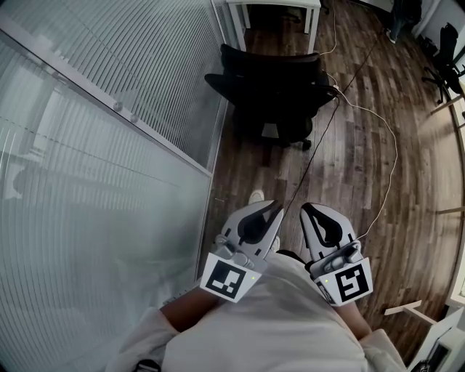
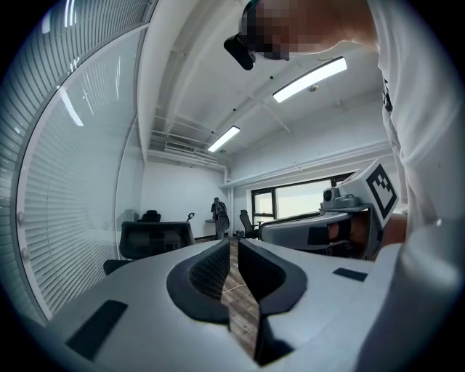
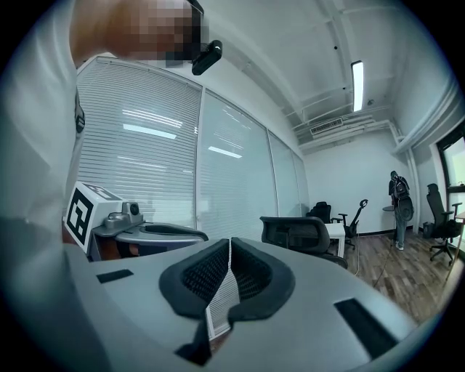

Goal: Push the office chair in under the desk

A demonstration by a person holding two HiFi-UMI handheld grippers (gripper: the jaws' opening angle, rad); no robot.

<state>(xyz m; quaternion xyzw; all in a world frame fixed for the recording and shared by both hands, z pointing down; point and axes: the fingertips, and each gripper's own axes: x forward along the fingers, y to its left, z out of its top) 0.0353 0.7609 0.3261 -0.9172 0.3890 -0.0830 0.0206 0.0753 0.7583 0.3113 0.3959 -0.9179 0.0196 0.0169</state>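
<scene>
The left claw (image 1: 276, 208) is shut. In the left gripper view its two black pads (image 2: 211, 272) sit nearly together, with only a thin slit between them. Nothing is in that slit; only the wood floor (image 1: 356, 174) shows through. The right claw (image 1: 307, 210) is shut too. In the right gripper view its pads (image 3: 207, 276) meet at the tips and hold nothing. The two claws are side by side, close to each other, held out in front of the person's white shirt (image 1: 276, 320). They both point the same way, out across the room.

The office chair (image 1: 272, 87) is straight ahead of both claws and well apart from them. Neither claw touches it. It is black. In the left gripper view the chair (image 2: 156, 238) shows a bit left of the claw tips. In the right gripper view the chair (image 3: 301, 232) shows a bit right of them.

Past the chair, farther from the claws, stands the white desk (image 1: 309, 6). The chair is in front of the desk, not under it, with some bare floor between them.

A white cable (image 1: 389, 138) lies on the floor between the claws and the chair, off to the right. A glass wall with blinds (image 1: 109, 145) runs along the left claw's side. Far off, beyond the chair, a person (image 3: 399, 207) stands.
</scene>
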